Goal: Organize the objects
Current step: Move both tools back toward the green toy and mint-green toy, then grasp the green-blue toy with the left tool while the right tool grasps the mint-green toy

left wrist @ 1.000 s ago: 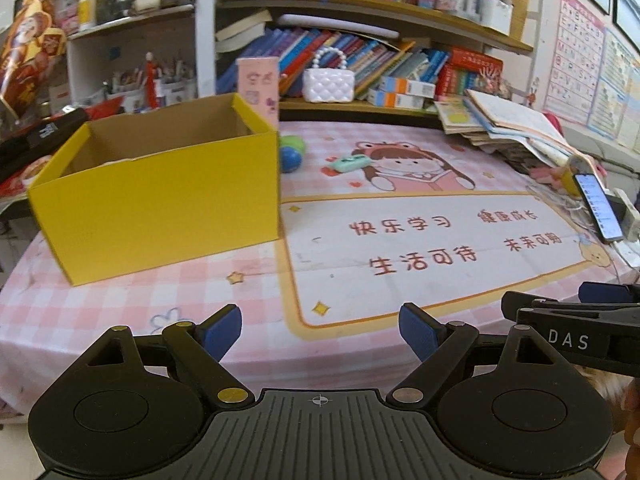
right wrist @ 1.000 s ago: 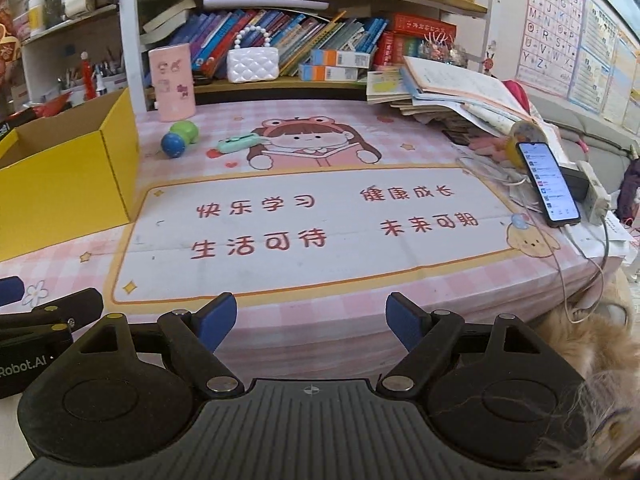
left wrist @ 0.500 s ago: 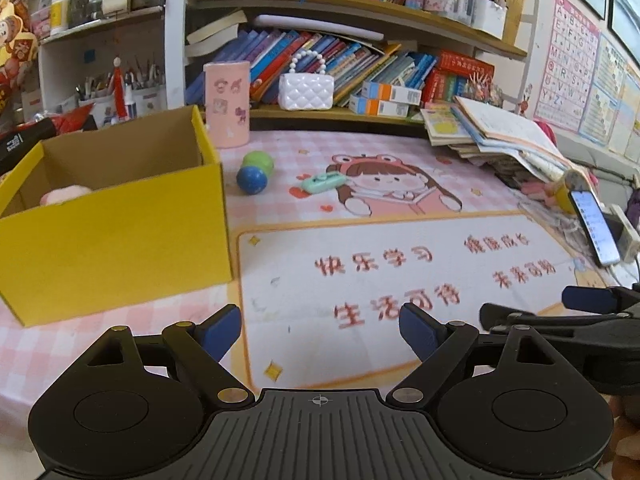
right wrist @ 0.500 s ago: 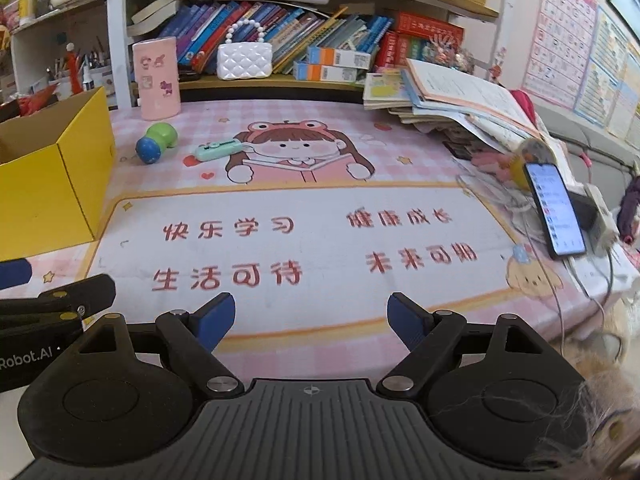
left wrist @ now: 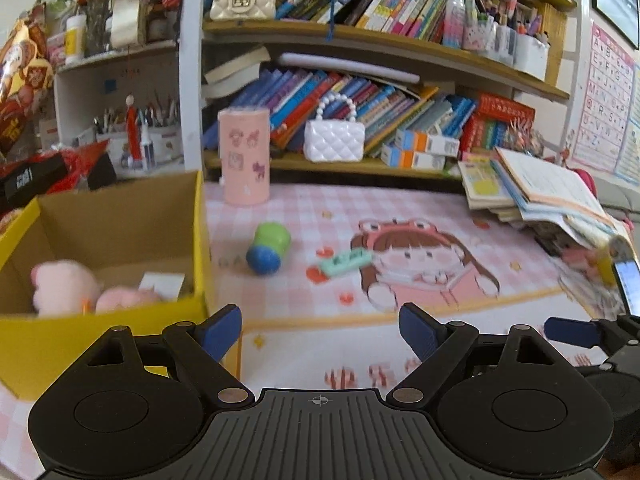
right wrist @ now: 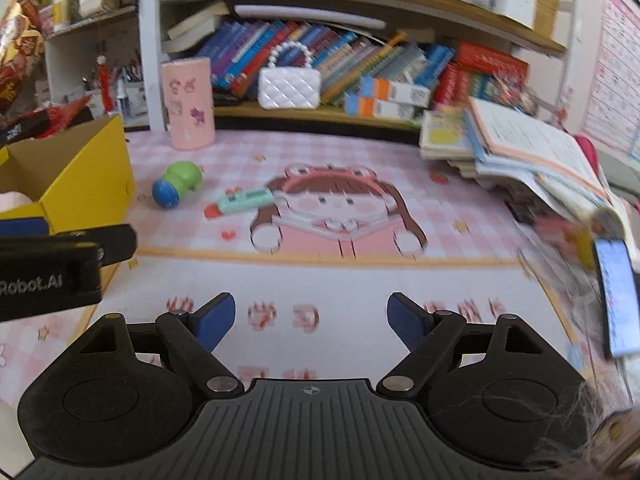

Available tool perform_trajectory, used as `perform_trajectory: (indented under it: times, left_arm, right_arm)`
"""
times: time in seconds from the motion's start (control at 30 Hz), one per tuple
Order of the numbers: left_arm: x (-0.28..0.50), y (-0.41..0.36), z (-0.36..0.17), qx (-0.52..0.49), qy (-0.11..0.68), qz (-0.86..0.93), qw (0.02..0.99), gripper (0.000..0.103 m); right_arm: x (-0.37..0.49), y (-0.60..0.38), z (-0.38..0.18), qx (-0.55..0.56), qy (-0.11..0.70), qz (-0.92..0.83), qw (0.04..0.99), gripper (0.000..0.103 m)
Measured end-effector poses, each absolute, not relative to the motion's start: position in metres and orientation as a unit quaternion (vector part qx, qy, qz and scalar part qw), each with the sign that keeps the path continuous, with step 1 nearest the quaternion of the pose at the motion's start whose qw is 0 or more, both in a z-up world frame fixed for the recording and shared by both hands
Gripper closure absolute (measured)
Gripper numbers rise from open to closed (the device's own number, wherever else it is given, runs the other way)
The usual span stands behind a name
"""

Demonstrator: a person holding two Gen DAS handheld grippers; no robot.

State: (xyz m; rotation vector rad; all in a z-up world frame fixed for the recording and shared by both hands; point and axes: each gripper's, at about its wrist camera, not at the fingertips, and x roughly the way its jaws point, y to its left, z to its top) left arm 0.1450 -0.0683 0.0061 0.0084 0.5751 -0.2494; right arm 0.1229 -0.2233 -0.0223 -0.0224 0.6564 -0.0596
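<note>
the yellow box (left wrist: 120,216) stands open at the left of the table, and a pink plush toy (left wrist: 66,286) already lies inside it beside a white card or tag (left wrist: 162,284) — so part of the tidying looks done. still out on the pink checked tablecloth (left wrist: 420,208) are a green and blue toy (left wrist: 269,247), lying on its side just right of the box, and a mint-green flat piece (left wrist: 347,261) (a clip or small case, too blurred to say) a little further right, on the cartoon girl print. a pink cylinder (left wrist: 244,155) stands upright behind them near the shelf; whether it belongs in the box i cannot tell.

the left gripper (left wrist: 320,326) has its blue pads wide apart with nothing between them, low over the mat near the box's front corner. the right gripper (right wrist: 310,322) is likewise spread and empty, beside it over the printed characters. my guess — the two loose toys remain to be picked up and boxed, so the job is partway through.
</note>
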Motion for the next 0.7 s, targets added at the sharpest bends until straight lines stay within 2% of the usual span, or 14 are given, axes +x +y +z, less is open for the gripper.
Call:
perform_trajectory:
  times: [0.3,0.7]
  left_arm:
    - [0.203,-0.090,0.014,0.007,0.281,-0.080,0.956,0.016]
    - [0.264,-0.098,0.003,0.017,0.319,-0.018,0.947,0.016]
  right_arm:
    - [0.187,-0.235,-0.028,-0.031,0.297,0.041,0.953,0.022]
    - [0.289,-0.221,-0.067,-0.040,0.318,0.136,0.937,0.023]
